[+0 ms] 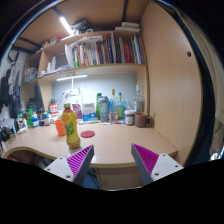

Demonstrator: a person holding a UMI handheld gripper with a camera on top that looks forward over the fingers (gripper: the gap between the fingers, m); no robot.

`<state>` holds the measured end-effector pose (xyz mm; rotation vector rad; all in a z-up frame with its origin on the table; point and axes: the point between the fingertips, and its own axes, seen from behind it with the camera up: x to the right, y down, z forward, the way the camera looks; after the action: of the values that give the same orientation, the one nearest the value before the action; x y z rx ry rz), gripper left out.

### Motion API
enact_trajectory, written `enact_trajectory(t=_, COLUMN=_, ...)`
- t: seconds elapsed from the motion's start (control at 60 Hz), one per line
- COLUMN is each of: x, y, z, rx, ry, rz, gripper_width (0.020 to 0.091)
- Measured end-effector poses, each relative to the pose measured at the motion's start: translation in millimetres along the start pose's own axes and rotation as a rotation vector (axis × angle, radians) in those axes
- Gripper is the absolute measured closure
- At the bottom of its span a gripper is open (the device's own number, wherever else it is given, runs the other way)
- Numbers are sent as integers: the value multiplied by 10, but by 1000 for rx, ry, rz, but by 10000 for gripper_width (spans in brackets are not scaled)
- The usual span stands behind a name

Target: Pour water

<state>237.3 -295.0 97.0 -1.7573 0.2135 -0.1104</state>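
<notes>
The gripper stands open, its two pink-padded fingers spread wide with nothing held between them; only the near edge of the desk shows in the gap.

One bottle with a yellow body, a green label and a dark cap stands upright on the desk, ahead of the left finger and a little beyond its tip, not touching it. It lies outside the gap between the jaws, off to the left of their midline.

Just behind the bottle sits one orange cup, close beside it. One small red round lid or coaster lies flat on the desk beyond the jaws, just right of the bottle.

Farther off, along the back wall, a cluster of containers stands well beyond the fingers; their count cannot be told. To the right of that cluster are small jars, also too small to count.

Above the desk, two shelves run across the wall, the upper one packed with a row of books. One lit strip lamp hangs under the lower shelf, and one ceiling light glows above.
</notes>
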Motion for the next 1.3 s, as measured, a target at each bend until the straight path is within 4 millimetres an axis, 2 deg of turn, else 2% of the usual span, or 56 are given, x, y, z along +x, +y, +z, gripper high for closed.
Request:
enact_trajectory(t=0.067, x=-59, y=8, z=25, rx=-4, ry=-12, rz=6, gripper_width=268)
enact_trajectory(t=0.167, x=-266, y=34, z=87, rx=-1, ry=-55, rz=11, gripper_width=271)
enact_trajectory(t=0.35, x=-812, y=76, z=377, rx=11, ry=-112, rz=-27, gripper_width=269)
enact_trajectory(t=0.483, x=-1282, y=66, z=714, rx=15, ry=-153, rz=-40, gripper_width=271)
enact_trajectory(t=0.7, x=-1811, y=-27, z=1370, rx=40, ry=-157, rz=-111, gripper_width=270)
enact_trajectory(t=0.8, x=-1938, y=-35, z=1657, rx=43, ry=-144, rz=-132, gripper_width=270)
enact_trajectory(t=0.9, x=-1920, y=-17, z=1929, rx=34, ry=-101, rz=-137, gripper_width=271)
enact_trajectory(t=0.983, x=-1934, y=-28, z=2076, rx=34, ry=-91, rz=-88, gripper_width=277)
enact_trajectory(t=1.0, x=-1935, y=-39, z=2091, rx=37, ry=-90, rz=-78, gripper_width=288)
enact_trajectory(t=1.067, x=-1922, y=-32, z=2144, rx=30, ry=-81, rz=-63, gripper_width=601)
enact_trajectory(t=1.2, x=-1886, y=-38, z=2116, rx=53, ry=-58, rz=-17, gripper_width=650)
enact_trajectory(t=1.3, x=-1879, y=-43, z=2096, rx=59, ry=-76, rz=15, gripper_width=727)
